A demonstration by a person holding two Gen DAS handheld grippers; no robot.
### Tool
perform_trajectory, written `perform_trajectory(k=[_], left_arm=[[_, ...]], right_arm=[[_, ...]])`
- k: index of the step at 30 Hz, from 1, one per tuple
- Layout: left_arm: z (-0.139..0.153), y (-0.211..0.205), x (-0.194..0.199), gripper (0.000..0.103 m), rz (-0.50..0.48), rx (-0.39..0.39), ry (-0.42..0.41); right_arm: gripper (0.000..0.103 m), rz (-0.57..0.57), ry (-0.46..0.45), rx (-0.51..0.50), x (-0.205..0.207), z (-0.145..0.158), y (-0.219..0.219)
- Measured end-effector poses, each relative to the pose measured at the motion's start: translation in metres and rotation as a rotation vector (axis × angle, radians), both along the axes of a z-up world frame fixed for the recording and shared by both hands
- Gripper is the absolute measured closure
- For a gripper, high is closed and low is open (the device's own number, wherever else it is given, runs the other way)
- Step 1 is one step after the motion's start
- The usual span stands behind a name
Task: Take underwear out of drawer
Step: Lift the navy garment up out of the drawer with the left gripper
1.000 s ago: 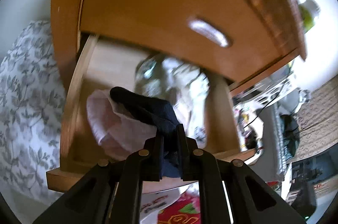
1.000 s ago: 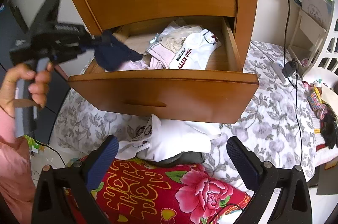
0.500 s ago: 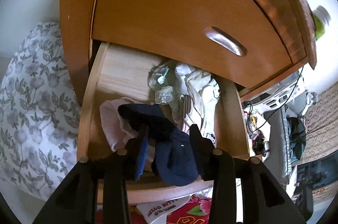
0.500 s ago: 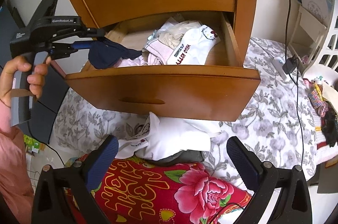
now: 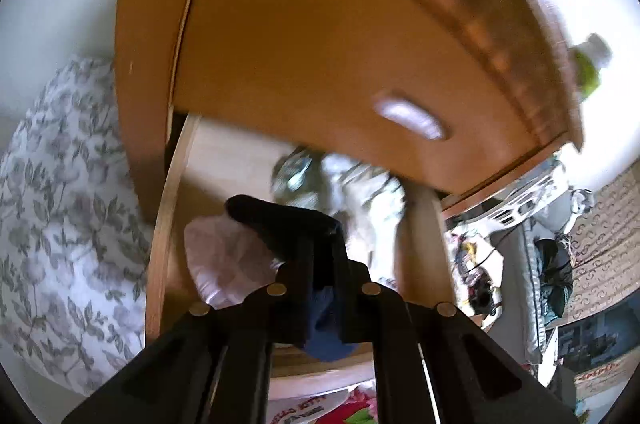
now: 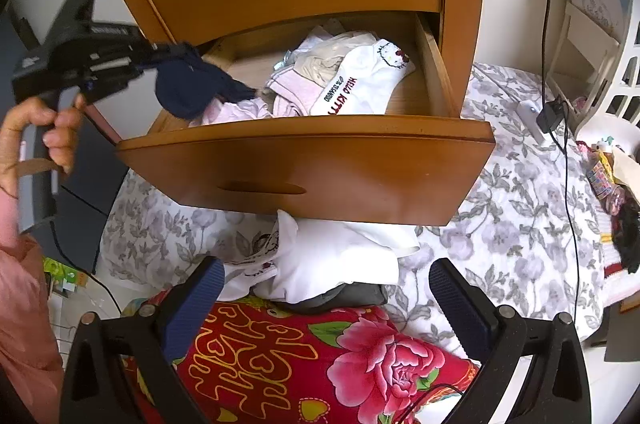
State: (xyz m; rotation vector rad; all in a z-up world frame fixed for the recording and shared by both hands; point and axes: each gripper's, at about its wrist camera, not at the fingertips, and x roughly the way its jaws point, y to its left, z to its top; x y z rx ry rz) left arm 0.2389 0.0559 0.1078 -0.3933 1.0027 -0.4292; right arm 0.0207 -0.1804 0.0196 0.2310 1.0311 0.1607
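The wooden nightstand's lower drawer (image 6: 304,168) stands pulled out. My left gripper (image 6: 160,50), held by a hand (image 6: 40,136), hangs over the drawer's left end, its jaws closing tight on navy underwear (image 6: 192,84) that droops from them. In the left wrist view the left gripper (image 5: 324,272) pinches the navy underwear (image 5: 288,224) above a pink garment (image 5: 224,256). A white Hello Kitty garment (image 6: 360,80) and pale clothes lie in the drawer. My right gripper (image 6: 322,276) is open and holds nothing, below the drawer front.
A pile of white clothes (image 6: 340,256) and a red floral cloth (image 6: 320,356) lie under the right gripper on a grey-flowered bedspread (image 6: 520,204). A black cable (image 6: 560,104) runs down the right. A green bottle (image 5: 588,68) stands on the nightstand.
Half a second ago the left jaws stood apart around the navy underwear; now they are shut on it and have lifted it slightly. The right gripper has stayed in place.
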Motion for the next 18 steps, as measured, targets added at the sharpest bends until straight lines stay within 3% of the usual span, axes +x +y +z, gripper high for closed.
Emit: perform_trajectory(k=[10, 18], left_arm=[[0.097, -0.004, -0.056, 0.096, -0.040, -0.046, -0.270], [0.112, 0.003, -0.107, 0.096, -0.041, -0.068, -0.332]], right_arm=[[0.000, -0.019, -0.019, 0.011, -0.005, 0.005, -0.005], [0.000, -0.010, -0.037, 0.011, -0.012, 0.011, 0.001]])
